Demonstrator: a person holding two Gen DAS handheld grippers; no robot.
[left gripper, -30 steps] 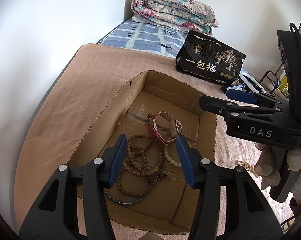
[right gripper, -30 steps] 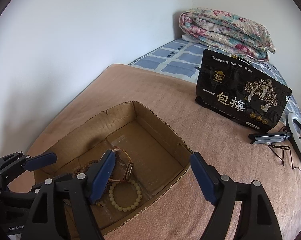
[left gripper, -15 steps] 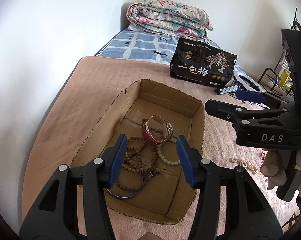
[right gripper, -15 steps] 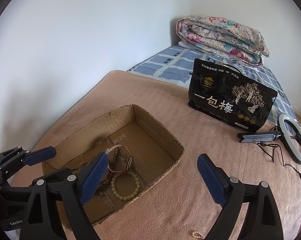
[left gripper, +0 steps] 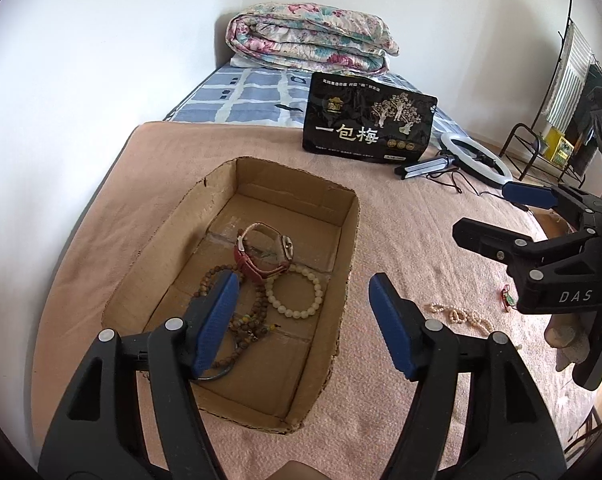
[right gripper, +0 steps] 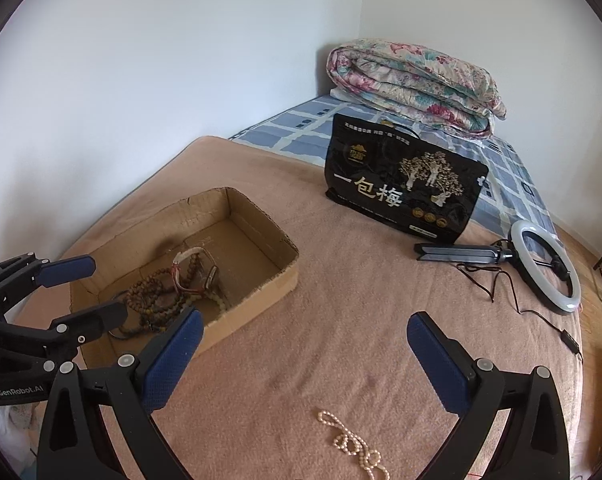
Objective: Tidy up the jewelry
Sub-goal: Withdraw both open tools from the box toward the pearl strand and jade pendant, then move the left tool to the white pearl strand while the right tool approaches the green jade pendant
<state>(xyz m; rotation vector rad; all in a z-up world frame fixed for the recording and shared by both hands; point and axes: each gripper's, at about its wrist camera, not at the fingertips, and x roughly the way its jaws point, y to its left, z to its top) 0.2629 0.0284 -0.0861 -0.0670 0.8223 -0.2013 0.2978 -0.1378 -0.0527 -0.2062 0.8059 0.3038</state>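
An open cardboard box [left gripper: 343, 248] [right gripper: 277, 276] sits on the pink blanket. In it lie a red-strapped watch [left gripper: 261, 254], a pale bead bracelet [left gripper: 295, 294] and brown bead strings [left gripper: 245, 320] [right gripper: 157, 300]. A pearl necklace [left gripper: 461, 316] [right gripper: 353, 446] lies on the blanket right of the box, with a small red and green charm [left gripper: 508, 299] beyond it. My left gripper [left gripper: 303, 322] is open and empty above the box's near right corner. My right gripper [right gripper: 305, 354] is open and empty, above the blanket just beyond the pearl necklace.
A black snack bag [left gripper: 367, 130] [right gripper: 405, 188] stands behind the box. A ring light on a folded tripod [right gripper: 541, 268] with its cable lies at the right. A folded floral quilt [left gripper: 313, 42] lies at the bed's far end. A metal rack [left gripper: 541, 148] stands beside the bed.
Both grippers have pulled back and up from the box and shifted right. The left gripper's jaws have opened wider. The pearl necklace has come into both views.
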